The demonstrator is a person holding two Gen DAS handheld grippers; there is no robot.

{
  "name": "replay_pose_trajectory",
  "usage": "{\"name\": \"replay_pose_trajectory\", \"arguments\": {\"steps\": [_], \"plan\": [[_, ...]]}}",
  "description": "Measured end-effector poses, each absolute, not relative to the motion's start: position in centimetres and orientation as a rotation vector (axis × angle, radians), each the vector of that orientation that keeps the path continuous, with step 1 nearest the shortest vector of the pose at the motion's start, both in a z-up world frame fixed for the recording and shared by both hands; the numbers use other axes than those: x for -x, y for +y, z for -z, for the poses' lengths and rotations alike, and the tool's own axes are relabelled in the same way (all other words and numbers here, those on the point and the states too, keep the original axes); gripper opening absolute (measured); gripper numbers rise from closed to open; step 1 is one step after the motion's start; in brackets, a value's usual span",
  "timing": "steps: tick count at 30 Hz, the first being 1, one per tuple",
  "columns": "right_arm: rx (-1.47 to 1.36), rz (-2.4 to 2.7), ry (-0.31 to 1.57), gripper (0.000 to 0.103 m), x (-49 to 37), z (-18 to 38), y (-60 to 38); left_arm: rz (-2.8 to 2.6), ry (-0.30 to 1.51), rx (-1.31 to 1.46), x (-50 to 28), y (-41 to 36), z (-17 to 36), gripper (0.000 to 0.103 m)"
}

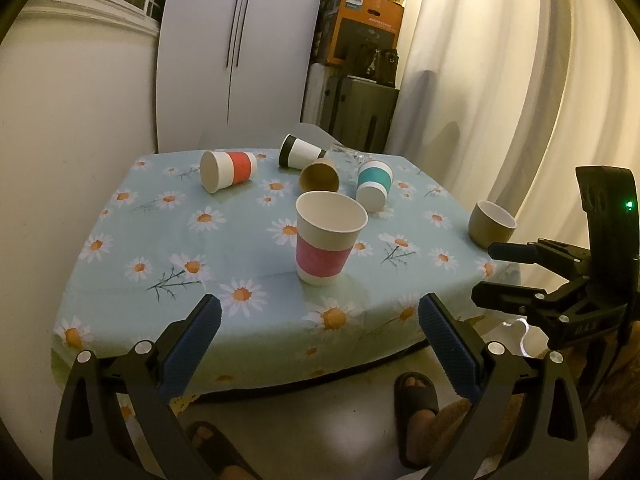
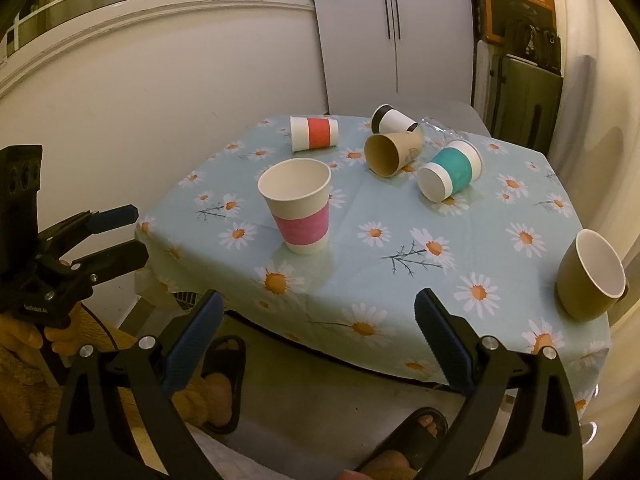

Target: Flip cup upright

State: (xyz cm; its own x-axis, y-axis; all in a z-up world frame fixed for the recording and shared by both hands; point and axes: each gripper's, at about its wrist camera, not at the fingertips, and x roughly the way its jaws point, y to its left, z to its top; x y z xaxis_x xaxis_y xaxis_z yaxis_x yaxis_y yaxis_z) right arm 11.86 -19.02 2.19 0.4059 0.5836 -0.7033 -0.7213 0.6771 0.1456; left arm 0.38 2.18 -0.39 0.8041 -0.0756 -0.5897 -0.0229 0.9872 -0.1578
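Observation:
A pink-banded paper cup (image 1: 326, 238) (image 2: 299, 206) stands upright near the table's front. A red-banded cup (image 1: 228, 170) (image 2: 314, 133), a black-banded cup (image 1: 298, 152) (image 2: 392, 120), a brown cup (image 1: 320, 176) (image 2: 394, 154) and a teal-banded cup (image 1: 374, 184) (image 2: 450, 174) lie on their sides further back. My left gripper (image 1: 320, 316) is open and empty, short of the table's front edge. My right gripper (image 2: 318, 314) is open and empty, also short of the edge. Each gripper shows in the other's view, the right (image 1: 486, 272) and the left (image 2: 134, 236).
A brown mug (image 1: 492, 224) (image 2: 592, 276) stands upright at the table's right edge. A clear glass (image 1: 348, 154) (image 2: 438, 130) lies at the back. The table has a daisy cloth (image 1: 180, 248) (image 2: 500, 280). Behind are a white cabinet (image 1: 236, 52), boxes and a curtain. Sandalled feet are below.

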Motion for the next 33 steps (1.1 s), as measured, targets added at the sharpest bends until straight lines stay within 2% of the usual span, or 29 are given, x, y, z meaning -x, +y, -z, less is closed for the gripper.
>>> {"name": "replay_pose_trajectory", "arguments": {"steps": [33], "plan": [[0.191, -0.783, 0.736, 0.097, -11.44, -2.76, -19.44, 0.022, 0.641, 0.159, -0.32, 2.14, 0.77, 0.096]]}}
